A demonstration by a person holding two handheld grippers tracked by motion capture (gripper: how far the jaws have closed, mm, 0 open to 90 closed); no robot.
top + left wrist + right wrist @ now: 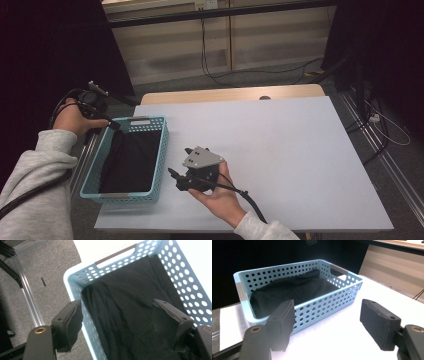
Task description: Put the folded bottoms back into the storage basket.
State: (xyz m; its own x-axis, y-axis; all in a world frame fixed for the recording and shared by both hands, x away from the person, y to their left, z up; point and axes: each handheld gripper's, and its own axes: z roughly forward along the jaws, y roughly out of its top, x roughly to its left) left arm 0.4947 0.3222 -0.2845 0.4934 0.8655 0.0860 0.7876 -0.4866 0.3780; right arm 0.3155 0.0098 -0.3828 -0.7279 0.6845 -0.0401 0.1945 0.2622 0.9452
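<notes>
Black garment (pixel 131 159) lying folded inside the light-blue perforated basket (pixel 160 165), at the left edge of the white table (pixel 280 150); judged from this, placing appears done, with only withdrawal left. Left gripper (pixel 113 124) poised over the basket's far-left corner, jaws wide apart, nothing between them. Right gripper (pixel 174 179) just beside the basket's right wall, above bare tabletop, jaws likewise wide and empty. From the left gripper (pixel 117 320) view: straight down onto creased cloth (pixel 130 302), the handle slot and grey floor beyond the rim (pixel 75 270). From the right gripper (pixel 327 325) view: the basket's (pixel 329 300) side wall seen low, the garment (pixel 294 288) mounded below the rim, not draped over it.
</notes>
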